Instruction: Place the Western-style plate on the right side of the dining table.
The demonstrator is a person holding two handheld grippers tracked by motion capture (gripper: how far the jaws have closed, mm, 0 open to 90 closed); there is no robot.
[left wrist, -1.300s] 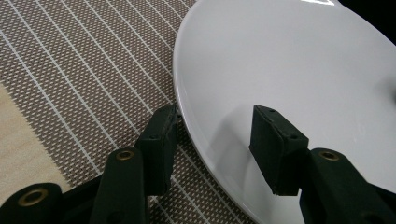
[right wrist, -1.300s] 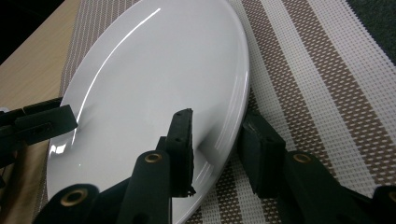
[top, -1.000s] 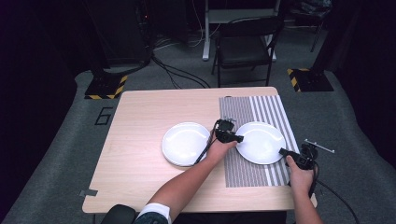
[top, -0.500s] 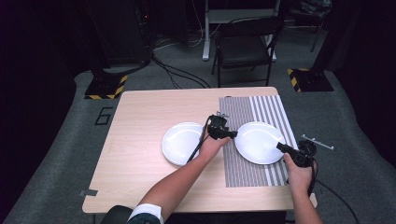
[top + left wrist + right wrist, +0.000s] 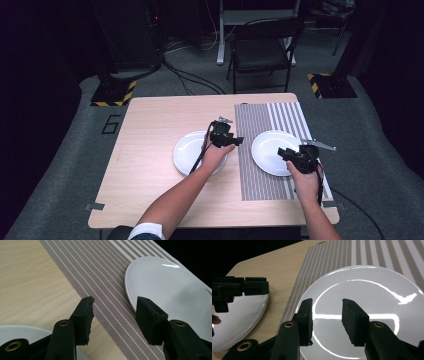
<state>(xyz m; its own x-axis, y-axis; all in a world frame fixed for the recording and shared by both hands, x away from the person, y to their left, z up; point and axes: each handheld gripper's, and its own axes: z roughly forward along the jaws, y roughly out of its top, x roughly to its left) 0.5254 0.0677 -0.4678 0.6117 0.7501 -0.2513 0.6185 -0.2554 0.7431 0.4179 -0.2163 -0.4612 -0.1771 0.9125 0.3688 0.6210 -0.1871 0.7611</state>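
Two white plates sit on a wooden table (image 5: 150,165). The left gripper (image 5: 227,139) hangs over the right edge of the left plate (image 5: 187,152), jaws wide apart and empty. The right gripper (image 5: 289,152) hangs over the right plate (image 5: 267,150) on the striped mat (image 5: 255,125), jaws apart, holding nothing. A mark on the floor looks like a "6" (image 5: 111,124). A black chair (image 5: 262,47) stands behind the table.

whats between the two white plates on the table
In the high view, between the left plate and the right plate lie a strip of bare table and the striped placemat's edge, with the left tool held above.
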